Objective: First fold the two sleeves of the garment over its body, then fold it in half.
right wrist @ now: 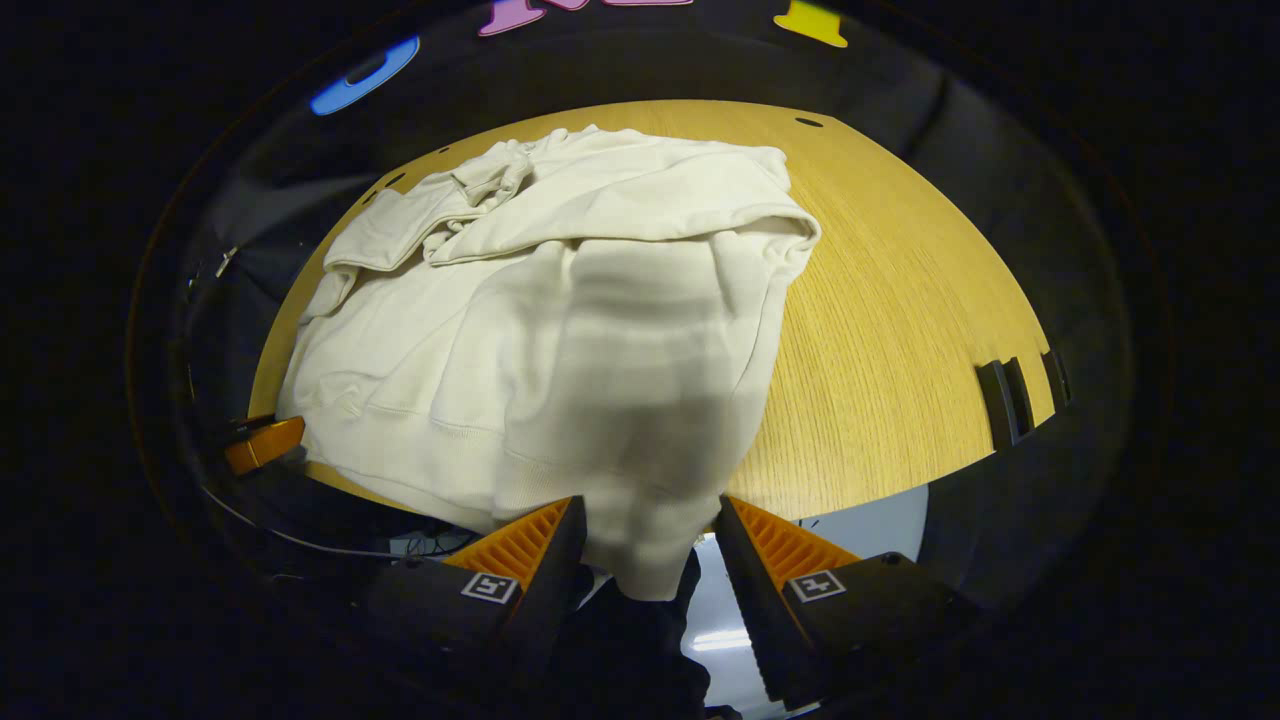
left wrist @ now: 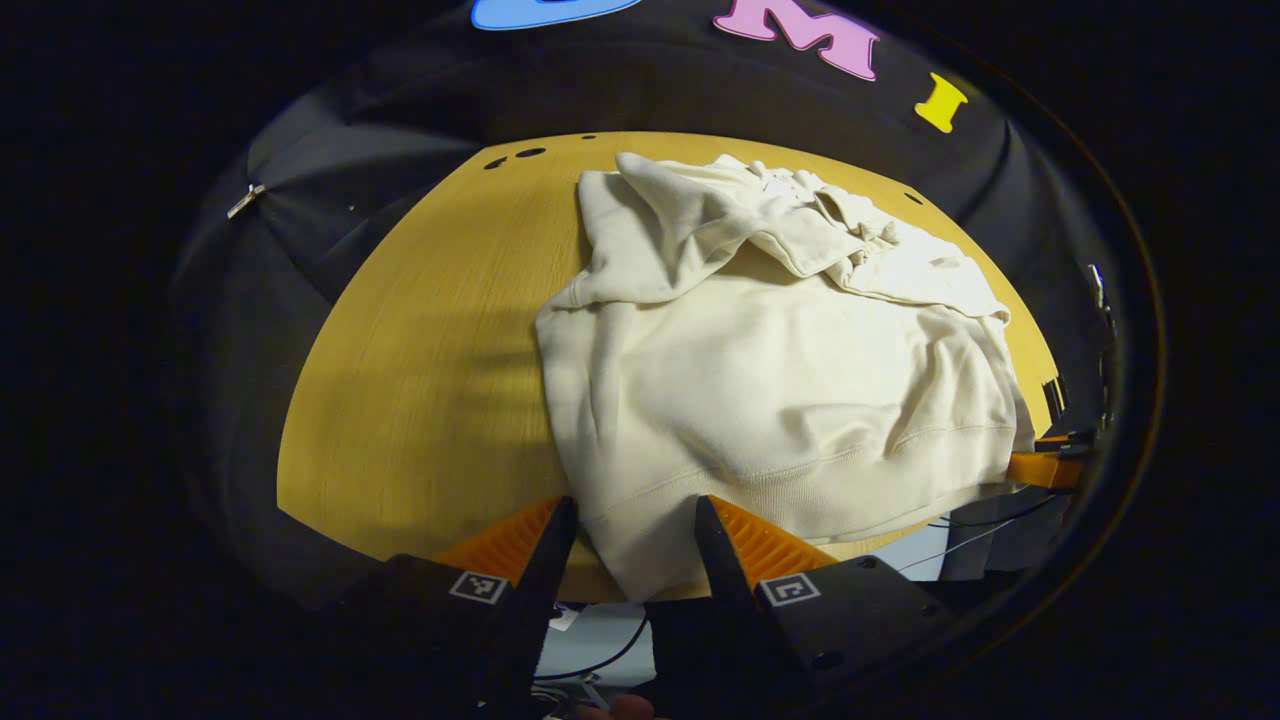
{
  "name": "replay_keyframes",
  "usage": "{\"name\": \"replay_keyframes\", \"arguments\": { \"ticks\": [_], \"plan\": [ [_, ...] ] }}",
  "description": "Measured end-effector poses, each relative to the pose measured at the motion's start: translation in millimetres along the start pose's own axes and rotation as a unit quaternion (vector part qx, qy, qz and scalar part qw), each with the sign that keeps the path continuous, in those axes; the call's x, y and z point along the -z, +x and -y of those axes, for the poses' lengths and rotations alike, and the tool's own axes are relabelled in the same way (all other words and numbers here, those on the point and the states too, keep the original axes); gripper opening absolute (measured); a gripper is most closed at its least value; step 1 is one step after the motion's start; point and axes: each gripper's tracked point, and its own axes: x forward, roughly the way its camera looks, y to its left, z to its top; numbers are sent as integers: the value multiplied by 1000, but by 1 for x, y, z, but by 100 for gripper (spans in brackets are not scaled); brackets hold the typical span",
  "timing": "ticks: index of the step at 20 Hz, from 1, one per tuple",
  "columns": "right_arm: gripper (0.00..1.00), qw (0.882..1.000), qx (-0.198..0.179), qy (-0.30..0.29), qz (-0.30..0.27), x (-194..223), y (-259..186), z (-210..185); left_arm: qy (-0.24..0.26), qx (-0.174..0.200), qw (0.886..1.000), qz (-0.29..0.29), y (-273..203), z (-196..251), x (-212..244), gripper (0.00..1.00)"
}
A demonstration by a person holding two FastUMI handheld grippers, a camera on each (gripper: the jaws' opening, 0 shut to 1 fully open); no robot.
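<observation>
Left gripper view: the left gripper [left wrist: 632, 530] has its jaws apart with the hem of the cream garment [left wrist: 780, 400] hanging between them, not pinched as far as I can tell. The garment lies on the wooden bench [left wrist: 420, 340], both sleeves bunched over its far end. The right gripper [left wrist: 1045, 468] peeks in at the edge, mostly cut off.

Right gripper view: the right gripper [right wrist: 650, 530] is spread too, hem draped between its orange fingers [right wrist: 520, 545]. The garment [right wrist: 560, 340] hangs over the near bench [right wrist: 900, 300] edge.

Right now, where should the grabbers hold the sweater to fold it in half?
Probably at the ribbed bottom hem, one corner each, coming from the near table edge. The sweater has both sleeves already folded over its body, and its hem hangs over the wooden table edge, between the open left gripper and right gripper.
</observation>
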Motion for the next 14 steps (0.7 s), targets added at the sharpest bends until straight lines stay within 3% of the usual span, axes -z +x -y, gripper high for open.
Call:
{"name": "replay_keyframes", "arguments": {
  "ticks": [1, 2, 3, 5, 6, 8, 9, 10, 11, 14],
  "plan": [
    [82, 1000, 4, 2, -1, 0, 0, -2, 5, 1, 1000, 0, 1, 1, -1, 78],
    [74, 1000, 7, 9, -4, 0, 0, -2, 8, 0, 1000, -7, 1, 2, 0, 83],
    [84, 1000, 9, 12, -7, -1, 1, -4, 10, 2, 1000, -12, 2, 3, 0, 79],
    [83, 1000, -1, 7, -4, -2, 3, -10, 13, 13, 1000, -14, 3, 8, -3, 79],
    [73, 1000, -10, 0, 0, -5, 3, -18, 22, 20, 999, -11, 4, 12, -5, 74],
    [41, 1000, -23, -15, 5, -7, 4, -29, 31, 29, 999, 0, 6, 18, -11, 37],
    [29, 999, -26, -21, 9, -9, 5, -32, 30, 26, 999, 4, 6, 18, -11, 17],
    [18, 999, -24, -26, 6, -9, 4, -32, 28, 26, 999, 5, 5, 18, -12, 13],
    [14, 999, -30, -29, 4, -8, 3, -34, 22, 28, 999, 4, 4, 18, -13, 9],
    [14, 998, -54, -10, 14, -18, -12, -34, -2, 40, 999, 3, -5, 16, -20, 7]
  ]
}}
